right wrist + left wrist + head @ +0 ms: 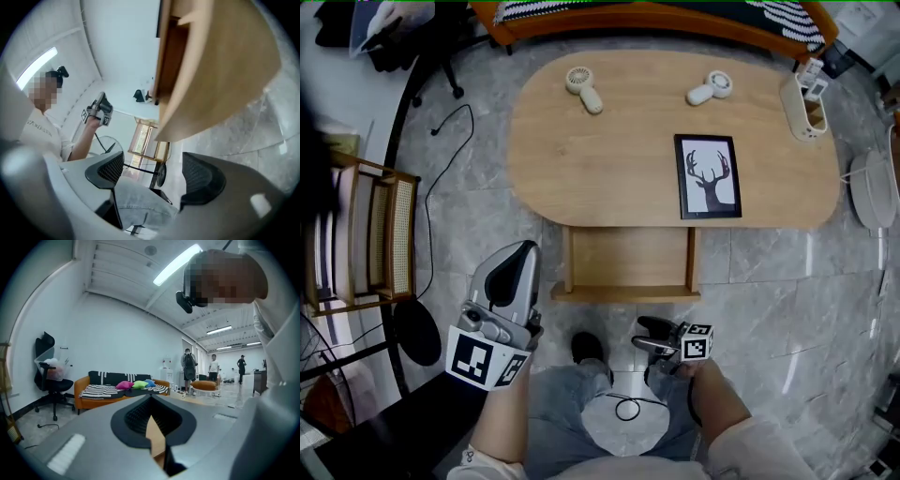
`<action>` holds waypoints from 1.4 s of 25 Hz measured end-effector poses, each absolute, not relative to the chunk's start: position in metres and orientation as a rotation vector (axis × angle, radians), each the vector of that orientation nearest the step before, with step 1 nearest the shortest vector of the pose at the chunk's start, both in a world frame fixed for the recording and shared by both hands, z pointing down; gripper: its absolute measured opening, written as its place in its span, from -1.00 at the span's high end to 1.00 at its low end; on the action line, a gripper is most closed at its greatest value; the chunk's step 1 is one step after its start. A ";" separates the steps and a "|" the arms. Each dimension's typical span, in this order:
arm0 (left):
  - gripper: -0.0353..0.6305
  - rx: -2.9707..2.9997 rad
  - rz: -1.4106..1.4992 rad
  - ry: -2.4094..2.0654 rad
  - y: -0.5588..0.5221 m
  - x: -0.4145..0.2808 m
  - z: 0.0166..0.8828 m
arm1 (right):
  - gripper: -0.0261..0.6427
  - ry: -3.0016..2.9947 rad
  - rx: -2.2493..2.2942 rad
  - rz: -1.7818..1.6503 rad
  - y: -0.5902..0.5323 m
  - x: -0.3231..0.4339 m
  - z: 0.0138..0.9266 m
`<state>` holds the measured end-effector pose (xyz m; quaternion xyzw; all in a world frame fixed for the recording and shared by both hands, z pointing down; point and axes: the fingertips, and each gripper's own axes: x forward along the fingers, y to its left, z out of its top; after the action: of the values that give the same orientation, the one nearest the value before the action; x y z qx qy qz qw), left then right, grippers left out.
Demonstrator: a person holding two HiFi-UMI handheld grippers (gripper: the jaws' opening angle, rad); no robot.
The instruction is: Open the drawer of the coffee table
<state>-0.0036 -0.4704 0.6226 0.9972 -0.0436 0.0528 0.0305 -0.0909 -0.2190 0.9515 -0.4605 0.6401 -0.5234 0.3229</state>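
Drawer (628, 262) is out! It juts from the near edge of the oval wooden table (619, 159), pulled toward the person, with its bare wooden bottom showing and its front lip closest to the knees. No tongs are touching it.

Right tongs (645, 337) sit just in front of that lip, low over the person's lap, turned sideways. In the right gripper view the right tongs (152, 171) stand wide apart with nothing gripped; only the jeans (140, 201) and the grey floor show through the gap, and the wood of the table looms above.

Left tongs (523, 251) are up on the left, beside the drawer's corner but clear of it. In the left gripper view the left tongs (150, 399) have their dark pads brought together at the tips, holding nothing, with only a sliver of wood visible behind them. They point level across the room at an orange sofa (117, 390) with striped throws and bright cushions, and a black office chair (49, 376) stands to the left of it.

On the tabletop, two small handheld fans, one at the far left (583, 89) and one near the far middle (711, 89). A framed deer picture (708, 176) lies flat, right above the drawer's right side. A white holder (804, 108) sits at the right end. A slatted wooden chair (375, 234) stands off to the left on the floor.
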 end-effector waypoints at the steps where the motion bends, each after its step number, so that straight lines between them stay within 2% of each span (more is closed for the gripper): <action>1: 0.90 3.069 0.162 -0.133 -0.470 -0.004 0.606 | -0.24 1.749 -1.200 -1.346 -0.216 -0.090 0.918; 5: 0.90 3.074 0.107 -0.153 -0.481 0.014 0.524 | -0.23 2.055 -1.328 -1.078 -0.238 -0.025 0.756; 12: 0.90 3.057 0.149 -0.111 -0.482 0.036 0.375 | -0.19 2.191 -1.894 -0.473 -0.281 0.106 0.448; 17: 0.90 3.086 0.038 -0.064 -0.477 0.045 0.264 | -0.16 2.095 -2.206 -0.188 -0.289 0.148 0.296; 23: 0.90 3.094 -0.118 -0.040 -0.472 0.051 0.164 | -0.06 1.864 -2.437 -0.047 -0.276 0.180 0.203; 27: 0.90 3.109 -0.136 -0.078 -0.479 0.051 0.139 | 0.23 1.736 -2.584 -0.017 -0.260 0.202 0.176; 35: 0.90 3.106 -0.059 -0.182 -0.490 0.051 0.148 | 0.76 1.629 -2.708 0.007 -0.231 0.222 0.161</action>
<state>0.0510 -0.4895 0.1479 0.9980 -0.0586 -0.0191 0.0149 0.2221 -0.2313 0.1608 -0.8569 0.5154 0.0021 -0.0092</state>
